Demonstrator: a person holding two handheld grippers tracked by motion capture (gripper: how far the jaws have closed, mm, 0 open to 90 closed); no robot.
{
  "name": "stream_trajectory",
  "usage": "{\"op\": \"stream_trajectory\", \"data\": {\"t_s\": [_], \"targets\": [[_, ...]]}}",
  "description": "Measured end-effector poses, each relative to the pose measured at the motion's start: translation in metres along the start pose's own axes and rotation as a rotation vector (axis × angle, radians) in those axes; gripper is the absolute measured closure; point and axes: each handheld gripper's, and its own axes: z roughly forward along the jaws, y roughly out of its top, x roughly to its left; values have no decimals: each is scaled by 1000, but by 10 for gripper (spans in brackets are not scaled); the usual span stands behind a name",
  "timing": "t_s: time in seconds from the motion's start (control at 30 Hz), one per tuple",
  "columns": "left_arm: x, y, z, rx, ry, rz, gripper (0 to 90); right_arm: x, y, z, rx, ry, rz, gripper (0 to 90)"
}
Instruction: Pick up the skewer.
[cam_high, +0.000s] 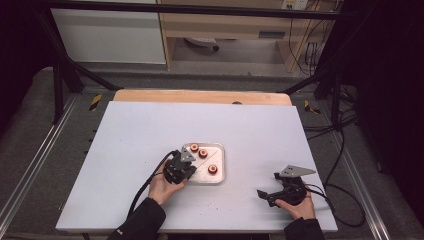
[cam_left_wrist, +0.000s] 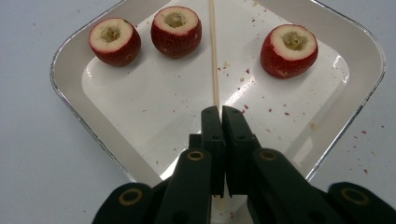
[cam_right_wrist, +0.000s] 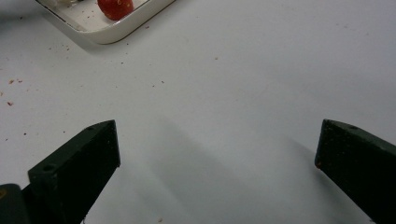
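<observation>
A white square tray (cam_left_wrist: 70, 100) holds three red fruits with hollowed tops: one at the left (cam_left_wrist: 115, 41), one beside it (cam_left_wrist: 176, 31), one at the right (cam_left_wrist: 289, 50). A thin wooden skewer (cam_left_wrist: 214, 56) lies across the tray floor between them. My left gripper (cam_left_wrist: 221, 112) is shut on the skewer's near end, low over the tray. In the high view the left gripper (cam_high: 191, 168) sits at the tray's (cam_high: 221, 172) left edge. My right gripper (cam_right_wrist: 217, 149) stands open over bare table, nothing between its jaws, well right of the tray (cam_right_wrist: 107, 32). It rests near the front edge (cam_high: 268, 184).
Red crumbs speckle the tray floor and the white table (cam_high: 150, 130) around it. A wooden strip (cam_high: 200, 96) runs along the table's far edge. Black frame bars and cables (cam_high: 340, 150) stand at the sides.
</observation>
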Motion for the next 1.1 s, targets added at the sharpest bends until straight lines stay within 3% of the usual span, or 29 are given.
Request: {"op": "stream_trajectory", "data": {"t_s": [0.57,1.1], "targets": [[1,-2,-10,-46,-18,-24,887,0,0,0,-3,0,-6,6],[-5,-2,-28,-74,-49,-12,887,3,3,-1,-6,-1,-21,5]]}}
